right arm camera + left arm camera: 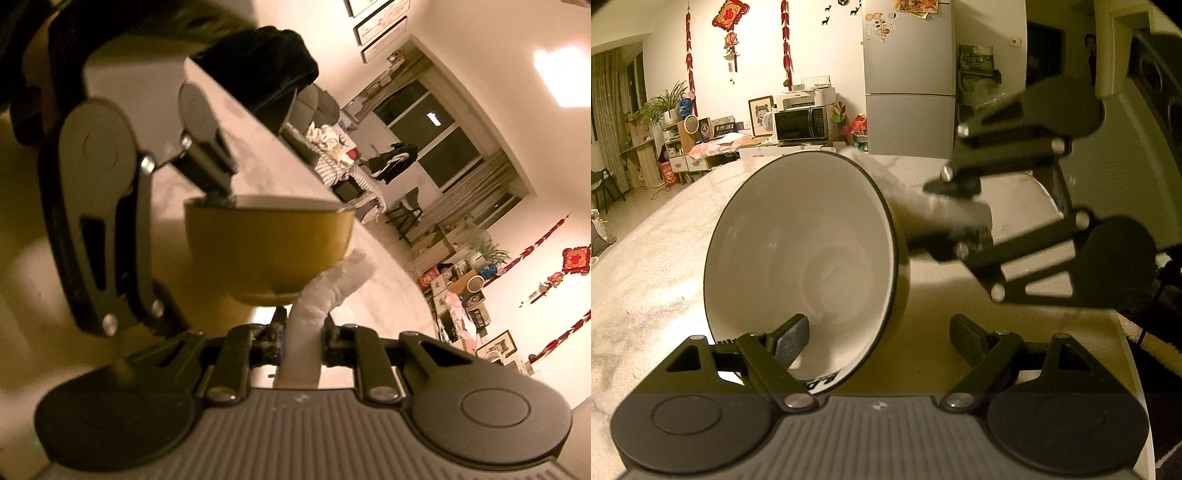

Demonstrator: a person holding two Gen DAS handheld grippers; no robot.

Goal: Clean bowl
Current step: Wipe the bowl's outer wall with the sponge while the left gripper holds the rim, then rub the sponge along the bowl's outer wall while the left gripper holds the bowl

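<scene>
In the left wrist view, the left hand-held gripper (879,341) holds the white-lined, yellow-outside ceramic bowl (801,258) tilted on its side above the pale marble surface (646,258), one finger inside the rim and one outside. In the right wrist view, the right hand-held gripper (301,338) is clamped on a rolled white cloth (314,314) that touches the bowl's (266,251) underside.

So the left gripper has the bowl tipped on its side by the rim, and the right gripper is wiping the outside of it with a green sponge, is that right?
Not quite: there is no green sponge. The right gripper is shut on a white cloth, pressed against the bowl's outside, as the right wrist view shows. The rest holds: the left gripper has the bowl tipped by its rim.
</scene>
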